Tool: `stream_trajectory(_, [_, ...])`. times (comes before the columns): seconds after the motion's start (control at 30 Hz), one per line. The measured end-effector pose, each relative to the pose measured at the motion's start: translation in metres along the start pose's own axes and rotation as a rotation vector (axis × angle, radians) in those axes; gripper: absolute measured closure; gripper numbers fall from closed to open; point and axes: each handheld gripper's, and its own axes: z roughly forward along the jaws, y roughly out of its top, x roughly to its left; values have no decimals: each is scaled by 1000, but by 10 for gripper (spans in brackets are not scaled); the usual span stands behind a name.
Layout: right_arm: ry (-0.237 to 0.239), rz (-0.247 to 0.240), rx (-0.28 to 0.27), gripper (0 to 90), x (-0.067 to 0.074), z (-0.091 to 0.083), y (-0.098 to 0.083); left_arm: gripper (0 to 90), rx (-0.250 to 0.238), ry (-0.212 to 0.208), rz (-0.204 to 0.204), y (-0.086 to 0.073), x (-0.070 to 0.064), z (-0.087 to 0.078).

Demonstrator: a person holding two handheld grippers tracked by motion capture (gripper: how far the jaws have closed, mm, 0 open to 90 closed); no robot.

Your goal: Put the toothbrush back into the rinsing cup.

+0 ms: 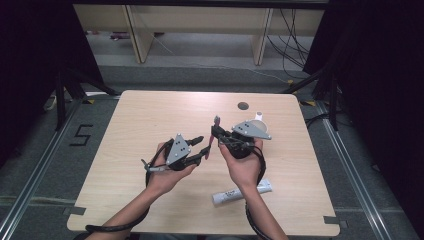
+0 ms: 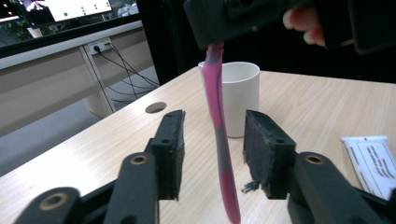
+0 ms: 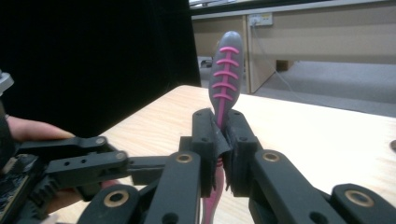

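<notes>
While the right hand-held gripper [image 3: 219, 140] clamps a pink toothbrush [image 3: 225, 79] by its neck, the grey head with pink ribs sticks up just past the pads, which are pressed tight on it. The handle runs down out of that grip between the jaws of the left hand-held gripper [image 2: 212, 140]. Left jaws stand part open; toothbrush handle [image 2: 219, 135] hangs in the gap and the pads are clear of it on both sides, so no grip there. No earlier frame to compare.

In the high view the two hand-held grippers sit close together over the middle of the surface [image 1: 150, 115], left hand-held gripper [image 1: 200, 150] tips pointing at the right hand-held gripper [image 1: 216, 134], toothbrush [image 1: 214, 135] between them, held off the surface. Each has a grey three-cornered plate on top and a cable trailing back along the forearm.

Just behind the right hand-held gripper on the person's side, a white tube [image 1: 240, 193] lies flat on the surface; its end also shows beside the left hand-held gripper's far jaw [image 2: 371, 161]. Beyond the right hand-held gripper stands a white cup [image 1: 258, 117], upright, directly past the toothbrush in the left gripper view [image 2: 240, 95]. Farther out, a round hole [image 1: 243, 106] in the surface. Past the surface edge: grey floor, wooden desk legs [image 1: 140, 35], loose cables.
</notes>
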Motion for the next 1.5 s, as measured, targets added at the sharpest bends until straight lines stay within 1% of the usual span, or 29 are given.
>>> stream_trajectory(0.1, [-11,-6,-3,845,-2,-2,1,526,12,-3,1,0,2,-2])
stream_trajectory(0.13, [-18,-19,-10,845,-4,-4,3,513,26,-7,-4,0,4,-4])
stream_trajectory(0.23, [-32,-3,-17,845,-6,-5,4,487,38,-3,0,-1,6,-7])
stream_trajectory(0.3, [-36,-9,-19,845,-10,-8,5,473,50,7,8,-2,8,-10])
stream_trajectory(0.43, [-53,-13,-29,845,-16,-13,8,464,80,27,22,-6,14,-20])
stream_trajectory(0.5, [-62,-17,-34,845,-19,-16,10,466,87,27,14,-8,17,-23])
stream_trajectory(0.57, [-78,1,-38,845,-21,-20,12,466,92,36,9,-11,21,-27])
stream_trajectory(0.6, [-86,-25,-51,845,-24,-21,13,466,95,40,11,-12,22,-29])
stream_trajectory(0.63, [-88,-19,-49,845,-25,-22,14,466,99,44,10,-13,24,-30])
stream_trajectory(0.67, [-96,-28,-50,845,-27,-23,14,465,102,47,4,-14,25,-32])
stream_trajectory(0.7, [-94,-10,-56,845,-28,-25,15,463,107,47,4,-14,26,-34])
stream_trajectory(0.77, [-111,-33,-61,845,-32,-28,17,461,106,52,-3,-16,29,-38])
stream_trajectory(0.8, [-112,-15,-60,845,-33,-29,17,460,106,56,-7,-17,30,-40])
stream_trajectory(0.83, [-121,-31,-60,845,-36,-31,18,460,106,56,-7,-17,30,-40])
stream_trajectory(0.9, [-124,-12,-65,845,-37,-33,19,459,102,63,-14,-18,32,-43])
stream_trajectory(0.93, [-134,-20,-69,845,-40,-35,19,457,97,67,-27,-20,34,-46])
stream_trajectory(1.03, [-140,-17,-77,845,-43,-38,21,443,94,70,-37,-21,36,-48])
stream_trajectory(1.07, [-160,-41,-77,845,-46,-39,22,438,88,69,-52,-22,37,-51])
stream_trajectory(1.1, [-148,-11,-78,845,-45,-40,22,434,82,70,-60,-23,38,-52])
stream_trajectory(1.13, [-161,-26,-79,845,-47,-41,22,427,80,77,-62,-24,39,-54])
stream_trajectory(1.17, [-163,-20,-74,845,-48,-42,23,417,80,77,-62,-24,39,-54])
stream_trajectory(1.23, [-166,-28,-84,845,-51,-42,23,406,89,87,-63,-26,42,-57])
stream_trajectory(1.27, [-173,-20,-75,845,-51,-44,24,403,84,93,-74,-28,43,-59])
stream_trajectory(1.33, [-193,-36,-87,845,-54,-45,25,395,82,111,-74,-31,46,-63])
stream_trajectory(1.37, [-191,-30,-83,845,-54,-46,26,391,83,119,-81,-33,47,-66])
stream_trajectory(1.4, [-201,-44,-84,845,-56,-47,27,390,74,124,-84,-35,49,-68])
stream_trajectory(1.43, [-200,-33,-81,845,-57,-48,27,389,78,134,-86,-37,50,-71])
stream_trajectory(1.47, [-206,-41,-80,845,-58,-48,28,389,78,134,-86,-37,50,-71])
stream_trajectory(1.5, [-213,-46,-77,845,-59,-49,29,389,77,146,-93,-42,53,-76])
